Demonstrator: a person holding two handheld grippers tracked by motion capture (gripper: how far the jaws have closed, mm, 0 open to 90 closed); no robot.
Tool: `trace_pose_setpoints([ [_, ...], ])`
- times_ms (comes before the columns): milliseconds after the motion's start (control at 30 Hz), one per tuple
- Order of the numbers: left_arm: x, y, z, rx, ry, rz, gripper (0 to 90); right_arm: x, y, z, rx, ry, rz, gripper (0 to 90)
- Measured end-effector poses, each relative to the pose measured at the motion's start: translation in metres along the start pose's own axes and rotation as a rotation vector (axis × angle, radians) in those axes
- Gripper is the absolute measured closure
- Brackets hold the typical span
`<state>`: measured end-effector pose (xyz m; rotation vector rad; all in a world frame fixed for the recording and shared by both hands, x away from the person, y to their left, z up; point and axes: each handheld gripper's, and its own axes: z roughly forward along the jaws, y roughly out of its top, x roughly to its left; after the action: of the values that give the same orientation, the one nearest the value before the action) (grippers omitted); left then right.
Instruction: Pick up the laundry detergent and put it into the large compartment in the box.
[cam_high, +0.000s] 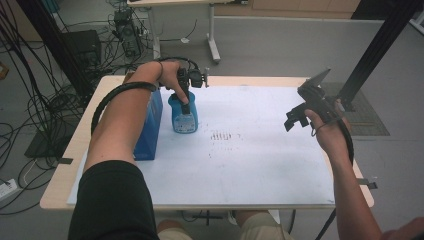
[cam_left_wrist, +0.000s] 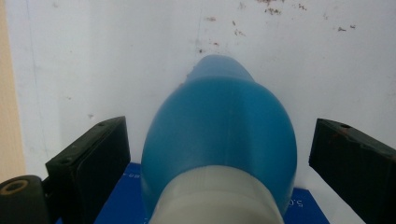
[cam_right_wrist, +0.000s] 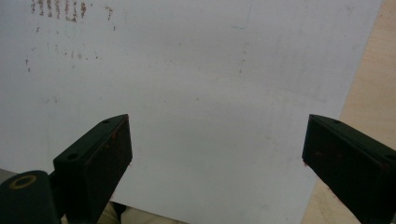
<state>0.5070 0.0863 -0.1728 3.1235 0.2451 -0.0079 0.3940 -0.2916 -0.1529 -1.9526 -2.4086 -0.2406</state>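
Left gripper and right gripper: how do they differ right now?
The left gripper sits low over the blue plastic bottle, which stands between its jaws with gaps on both sides; the right gripper has nothing between its jaws. The left is at the white mat's far left, beside a blue box; the right hangs raised by the mat's right edge. Both are open.

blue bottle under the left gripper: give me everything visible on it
The blue bottle looks like translucent plastic holding blue liquid, with a whitish cap and a blue label on its front. It stands upright on the white mat, right beside a blue box. The left gripper is above it, jaws open to either side, not touching it.
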Motion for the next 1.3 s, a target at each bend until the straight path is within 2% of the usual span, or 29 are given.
trace_pose_setpoints([
  [1300,-0.0008,0.0004,-0.0005,-0.01,0.004,0.009,5.9,0.0009,0.0014,0.0014,0.004,0.0,-0.004,8.2],
])
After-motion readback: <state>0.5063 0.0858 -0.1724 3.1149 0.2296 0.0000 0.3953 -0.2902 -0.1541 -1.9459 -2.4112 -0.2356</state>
